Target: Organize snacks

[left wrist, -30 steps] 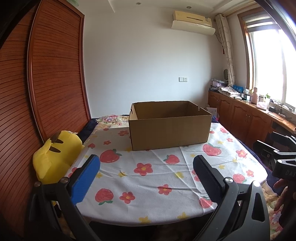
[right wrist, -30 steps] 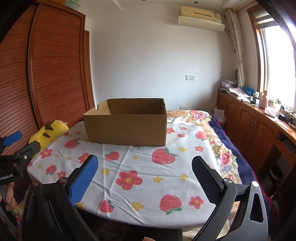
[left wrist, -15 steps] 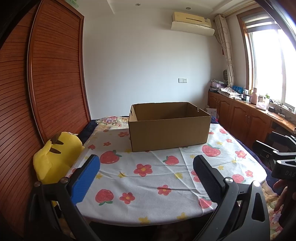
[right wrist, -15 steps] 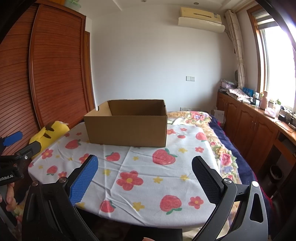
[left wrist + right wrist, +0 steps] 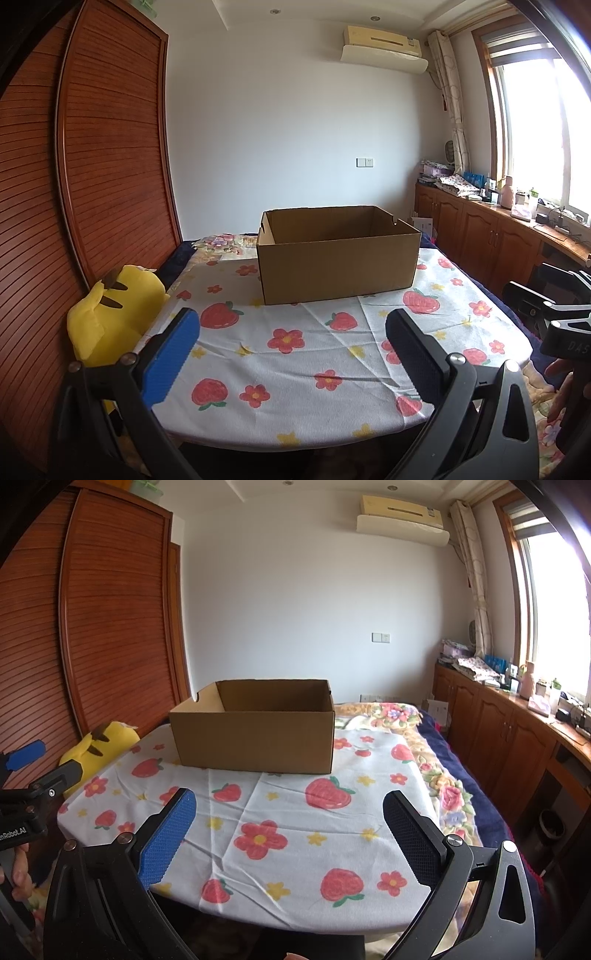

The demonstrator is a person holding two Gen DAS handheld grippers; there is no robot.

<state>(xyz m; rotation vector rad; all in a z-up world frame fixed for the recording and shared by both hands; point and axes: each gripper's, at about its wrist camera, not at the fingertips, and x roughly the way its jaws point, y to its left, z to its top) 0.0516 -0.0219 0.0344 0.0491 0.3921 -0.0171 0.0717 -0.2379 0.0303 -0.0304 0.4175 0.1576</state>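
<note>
An open brown cardboard box (image 5: 338,266) stands at the far side of a table covered with a white strawberry-and-flower cloth (image 5: 295,354); it also shows in the right wrist view (image 5: 255,738). What is inside it is hidden. No snacks are in view. My left gripper (image 5: 291,354) is open and empty, held over the table's near edge. My right gripper (image 5: 288,834) is open and empty, also over the near edge, to the right of the left one.
A yellow plush toy (image 5: 110,317) sits at the table's left side against a slatted wooden wardrobe (image 5: 74,184). A bed with a floral blanket (image 5: 436,768) lies behind and to the right. Wooden cabinets (image 5: 509,731) with clutter run under the window.
Both views have tilted up slightly, so the box sits a little lower in frame. Both grippers stay open and empty.
</note>
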